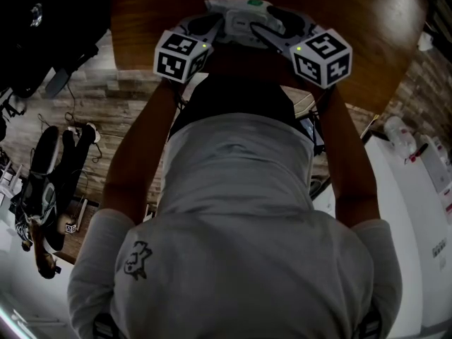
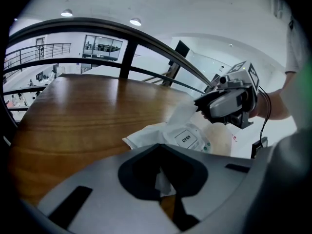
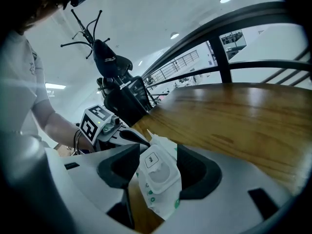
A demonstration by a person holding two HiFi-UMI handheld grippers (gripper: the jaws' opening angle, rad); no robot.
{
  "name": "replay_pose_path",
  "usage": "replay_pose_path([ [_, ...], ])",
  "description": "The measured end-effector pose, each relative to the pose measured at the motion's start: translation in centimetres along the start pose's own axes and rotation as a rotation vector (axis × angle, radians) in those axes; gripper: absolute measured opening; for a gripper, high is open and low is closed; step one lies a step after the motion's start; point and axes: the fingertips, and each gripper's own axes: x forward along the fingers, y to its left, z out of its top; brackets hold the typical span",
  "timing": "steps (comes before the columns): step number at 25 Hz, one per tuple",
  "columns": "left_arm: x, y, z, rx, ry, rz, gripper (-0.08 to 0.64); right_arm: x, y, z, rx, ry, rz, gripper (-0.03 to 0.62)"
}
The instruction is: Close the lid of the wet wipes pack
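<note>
risk first: right gripper is clamped across the width of the wet wipes pack, jaws on both long sides right by the lid. squeezing there likely bows the frame, so the flap may not seat, or pops back up. soft pouch, can also slide out of the pads under a downward push

left gripper is pinched on a thin bit of the pack's edge film. weak hold, could slip or tear, then the pack swings on the other grip

can't tell if the lid is latched or just lying down. neither gripper is free to press it, so one has to let go, and that's when the pack can skate on the glossy wooden surface

pose: left arm and right arm stretched forward, roughly parallel, grippers angled inward, tips converging on the pack out ahead on the surface. flat or partly lifted, can't tell
</note>
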Motion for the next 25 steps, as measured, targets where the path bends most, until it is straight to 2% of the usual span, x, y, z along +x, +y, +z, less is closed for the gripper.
replay_pose_path([
  [25, -0.2, -0.6, 0.6, 0.039, -0.010, -0.011, 0.012, 1.2, 1.9, -3.2, 0.046, 0.024, 0.002, 0.219],
])
